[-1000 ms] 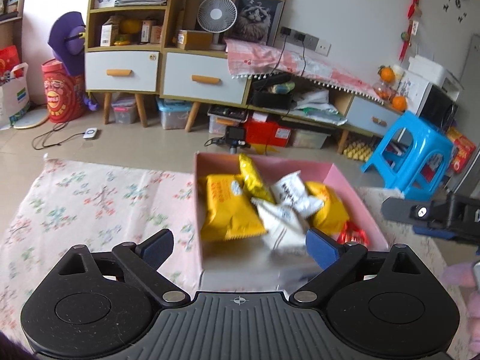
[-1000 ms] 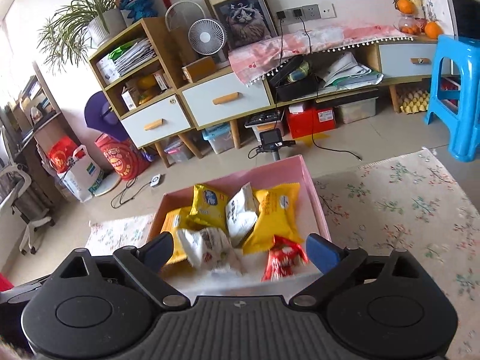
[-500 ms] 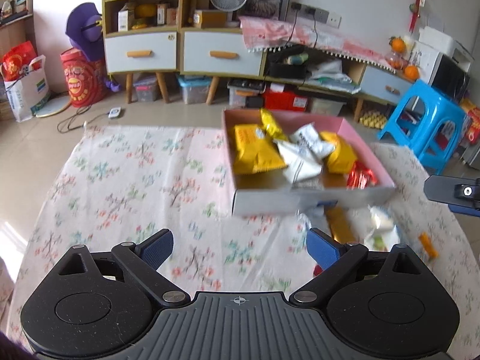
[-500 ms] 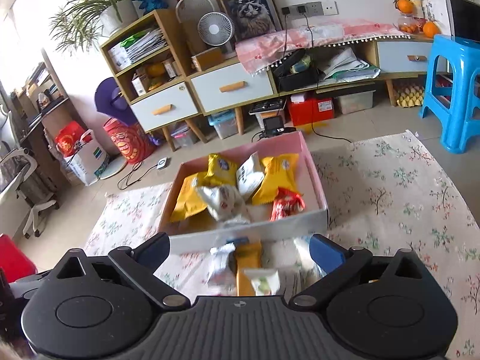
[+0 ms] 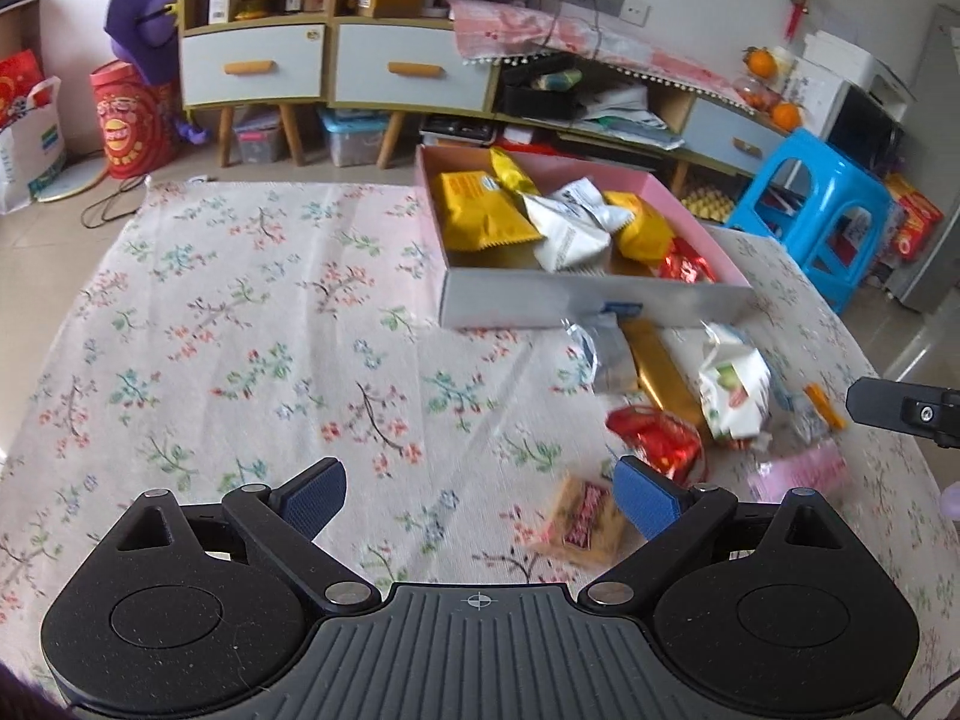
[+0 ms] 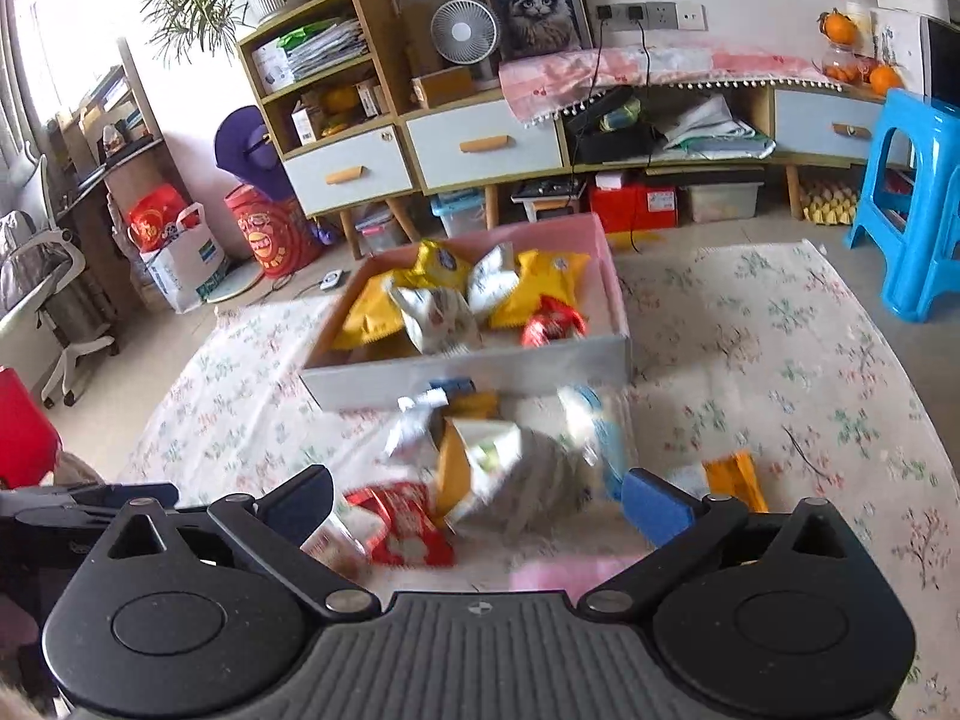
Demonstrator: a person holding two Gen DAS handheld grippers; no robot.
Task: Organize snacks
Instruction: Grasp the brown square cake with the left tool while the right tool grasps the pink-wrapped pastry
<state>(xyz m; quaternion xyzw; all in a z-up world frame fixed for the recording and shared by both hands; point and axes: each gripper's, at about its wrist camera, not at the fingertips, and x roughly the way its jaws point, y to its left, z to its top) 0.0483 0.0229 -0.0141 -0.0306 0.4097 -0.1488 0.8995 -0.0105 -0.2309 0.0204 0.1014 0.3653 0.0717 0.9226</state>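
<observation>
Left wrist view: the left gripper hangs with jaws spread wide and nothing between them, above the floral tablecloth. The pink box sits further back with yellow and white snack bags inside. Loose snacks lie just in front of it: a gold packet, a white pouch, a red wrapper and a biscuit pack.

Right wrist view: the right gripper is spread wide too, gripping nothing, right over the blurry loose pile. The box is just beyond it.
</observation>
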